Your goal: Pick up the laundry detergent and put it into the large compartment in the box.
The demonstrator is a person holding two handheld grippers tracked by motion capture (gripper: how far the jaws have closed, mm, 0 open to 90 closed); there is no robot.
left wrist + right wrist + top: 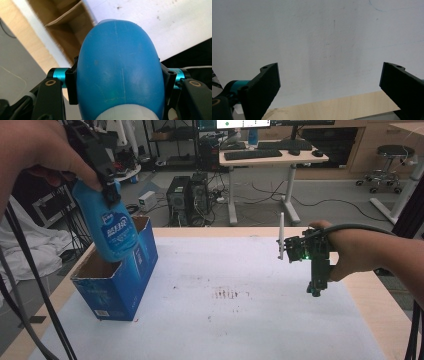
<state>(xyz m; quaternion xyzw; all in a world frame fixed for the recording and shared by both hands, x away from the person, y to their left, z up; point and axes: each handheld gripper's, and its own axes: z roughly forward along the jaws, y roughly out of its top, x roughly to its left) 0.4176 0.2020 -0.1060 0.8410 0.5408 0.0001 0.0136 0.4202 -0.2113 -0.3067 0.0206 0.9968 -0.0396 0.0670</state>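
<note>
A blue detergent bottle (pixel 111 227) is clamped by the left gripper (pixel 108 187), its base lowered into an open blue carton (pixel 117 287) at far left. The right gripper (pixel 317 282) is held wide, empty, above the white sheet (pixel 240 320).

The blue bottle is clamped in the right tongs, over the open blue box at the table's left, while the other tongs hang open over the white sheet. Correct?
Not quite: the left tongs hold the blue bottle, as the left gripper view shows. It is over the open blue box, and the right tongs are open over the white sheet.
</note>
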